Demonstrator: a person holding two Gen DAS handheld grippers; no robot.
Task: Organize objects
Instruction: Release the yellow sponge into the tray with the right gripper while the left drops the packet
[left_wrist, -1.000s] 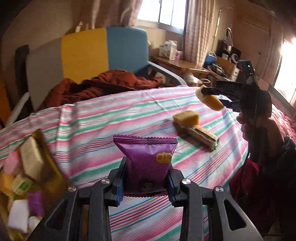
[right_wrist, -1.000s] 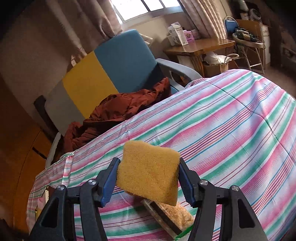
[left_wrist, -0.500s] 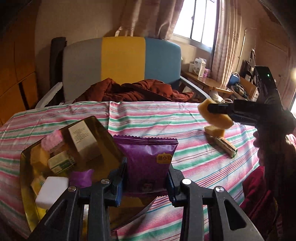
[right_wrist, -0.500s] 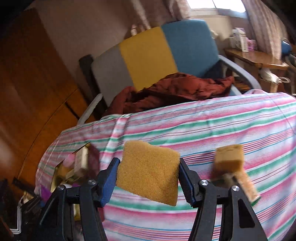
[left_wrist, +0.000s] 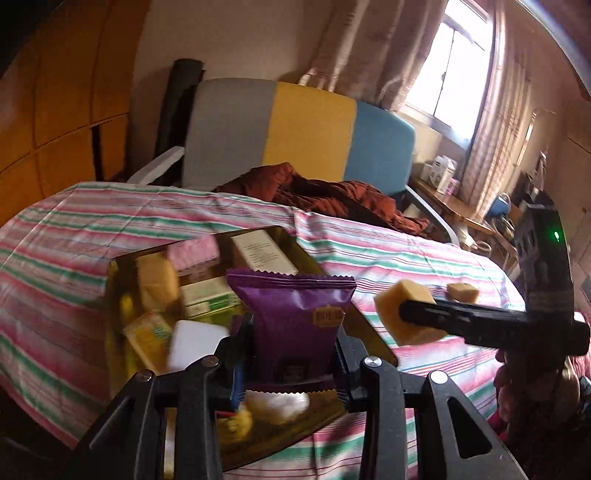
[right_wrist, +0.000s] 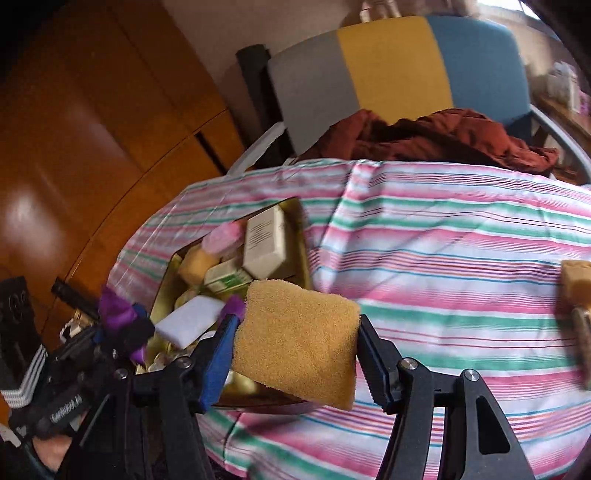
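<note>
The left tongs (left_wrist: 293, 360) clench a purple snack packet (left_wrist: 295, 314) at lower centre, over the gold tray's (left_wrist: 114, 291) crowded near edge. The right tongs (right_wrist: 295, 349), jaws opening, still grip a yellow sponge (right_wrist: 295, 339) beside the tray's right rim; striped table (right_wrist: 461, 258) to the right lies mostly bare.

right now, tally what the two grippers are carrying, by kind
purple snack packet, clamped in the left gripper: 1
yellow sponge, between the opening jaws of the right gripper: 1
total: 2
</note>
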